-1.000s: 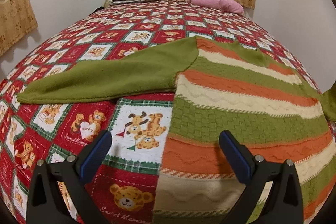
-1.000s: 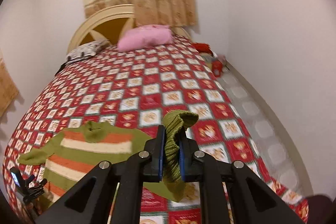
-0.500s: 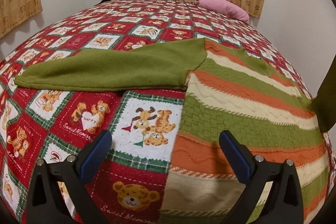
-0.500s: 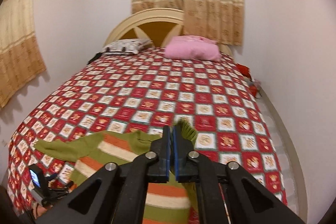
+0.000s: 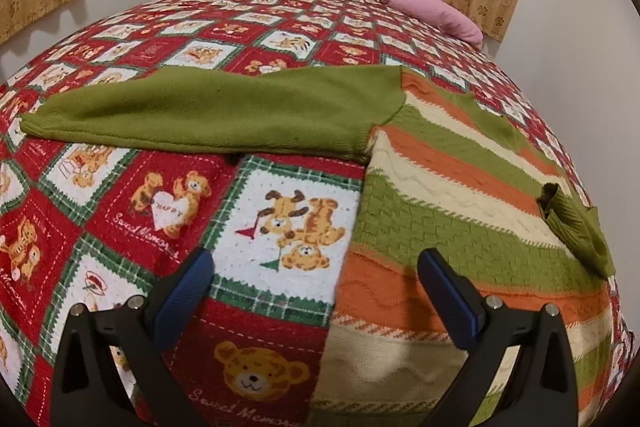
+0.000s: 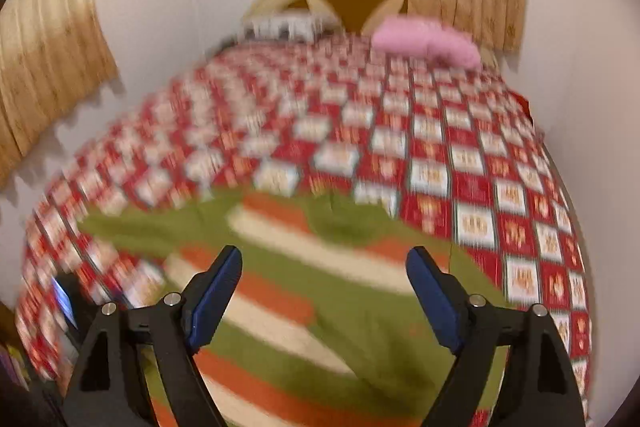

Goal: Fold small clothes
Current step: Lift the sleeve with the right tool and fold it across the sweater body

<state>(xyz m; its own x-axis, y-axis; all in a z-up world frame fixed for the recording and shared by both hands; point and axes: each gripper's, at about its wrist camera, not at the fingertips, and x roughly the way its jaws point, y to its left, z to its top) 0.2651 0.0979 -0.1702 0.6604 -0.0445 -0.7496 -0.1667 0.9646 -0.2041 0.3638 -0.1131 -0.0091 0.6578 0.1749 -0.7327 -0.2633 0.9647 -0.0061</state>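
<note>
**Striped sweater flat on bed – soft knit, grab at cuffs/hem**

Sweater (image 5: 448, 195) lies spread on the bedspread (image 5: 132, 219), body in green/orange/cream stripes, hem toward the cameras. One plain green sleeve (image 5: 208, 115) is stretched straight out sideways over the quilt, w/ cuff at the far end. Other sleeve (image 5: 576, 227) is folded in & rests on the body near its edge, cuff end crumpled.

Left gripper (image 5: 316, 287): jaws spread wide, nothing btwn them, hovering over the sweater's side edge near the hem, half over the quilt. Right gripper (image 6: 324, 287): jaws opening, wide apart, no fabric btwn them; it hangs above the striped body (image 6: 280, 307). View is motion-blurred, so contact w/ cloth can't be told.

Handling, as I judge it: light, limp, chunky knit – no stiffness, will sag & stretch if lifted by one pt. Textured surface should grip well in the pads, not slippery, not fragile, tho loose loops could snag. Best holds prob: outstretched sleeve at cuff, pinching both layers, then carry across the body. For the body fold, take hem corners w/ both grippers so it doesn't skew. The quilt underneath is also soft – pinch shallow or it comes up too.
</note>
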